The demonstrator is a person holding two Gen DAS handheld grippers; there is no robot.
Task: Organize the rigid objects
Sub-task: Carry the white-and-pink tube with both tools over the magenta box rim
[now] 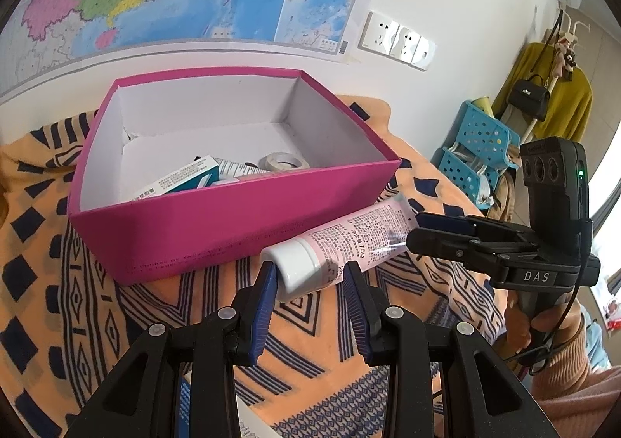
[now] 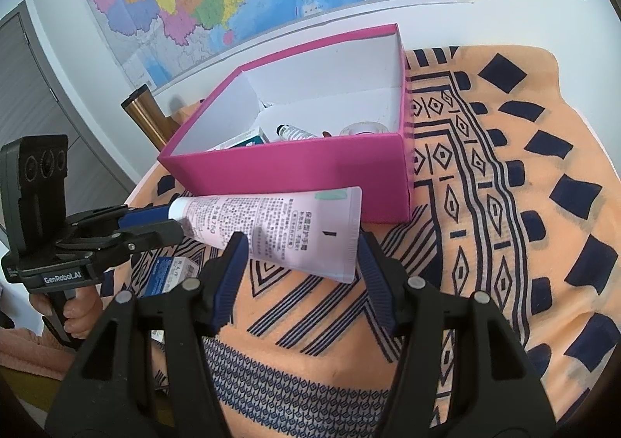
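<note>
A pink tube with a white cap (image 1: pixel 341 244) lies on the patterned cloth in front of a magenta box (image 1: pixel 240 232). My left gripper (image 1: pixel 308 271) is open with its fingers on either side of the tube's cap end. My right gripper (image 2: pixel 302 244) is open around the tube's flat tail end (image 2: pixel 279 224). The magenta box (image 2: pixel 295 170) holds a teal and white carton (image 1: pixel 186 176), a small tube (image 2: pixel 293 133) and a roll of tape (image 1: pixel 285 160). The right gripper also shows in the left wrist view (image 1: pixel 427 228), and the left in the right wrist view (image 2: pixel 155 222).
An orange and navy patterned cloth (image 2: pixel 485 205) covers the table. A small blue and white carton (image 2: pixel 170 271) lies on it near the left gripper. A map hangs on the wall behind. Blue baskets (image 1: pixel 477 151) and a coat rack stand at the right.
</note>
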